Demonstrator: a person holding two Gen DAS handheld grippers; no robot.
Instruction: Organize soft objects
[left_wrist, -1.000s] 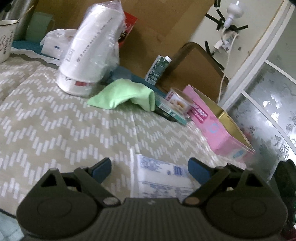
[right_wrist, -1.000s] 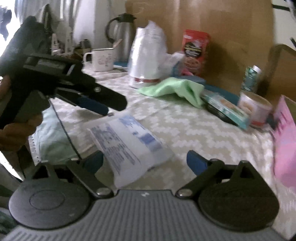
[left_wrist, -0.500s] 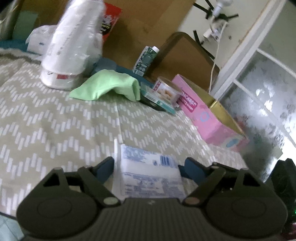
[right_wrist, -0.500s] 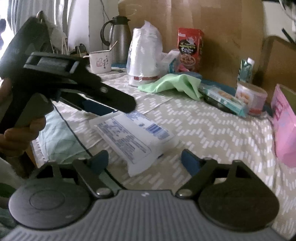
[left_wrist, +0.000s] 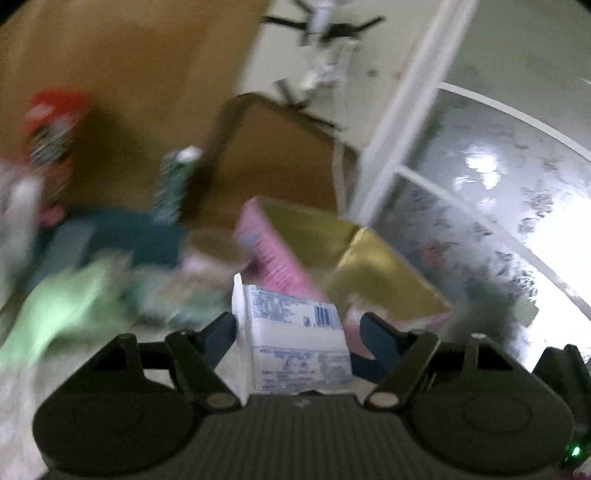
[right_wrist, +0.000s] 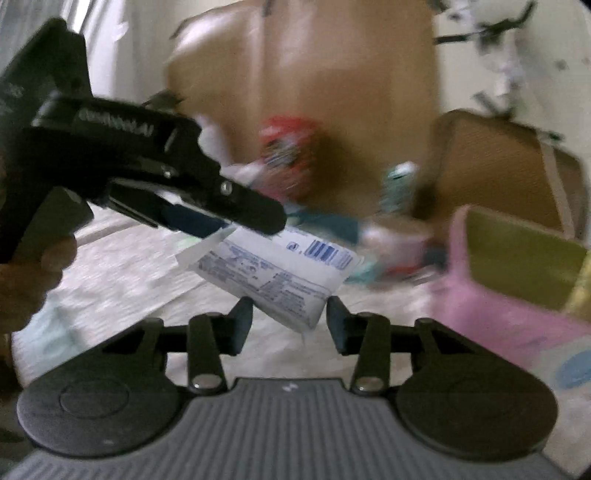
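Note:
A white soft pack with blue print (left_wrist: 291, 314) sits between the fingers of my left gripper (left_wrist: 297, 334), which is shut on it with the jaws still closing. The right wrist view shows the pack (right_wrist: 273, 269) hanging clear of the tablecloth from the left gripper (right_wrist: 240, 225). My right gripper (right_wrist: 290, 319) is closing around the pack's lower corner, and its pads look just short of pressing. A light green cloth (left_wrist: 70, 306) lies blurred at the left.
An open pink box with a gold inside (left_wrist: 273, 254) (right_wrist: 491, 317) stands just beyond the pack, to the right. Behind are a small tub, a green carton (left_wrist: 177, 184), a red packet (right_wrist: 288, 155) and cardboard. A hand (right_wrist: 33, 266) holds the left gripper.
The pack has left the tablecloth in the left gripper and moved up toward the pink box. Both pairs of jaws have narrowed. Both views now blur with motion.

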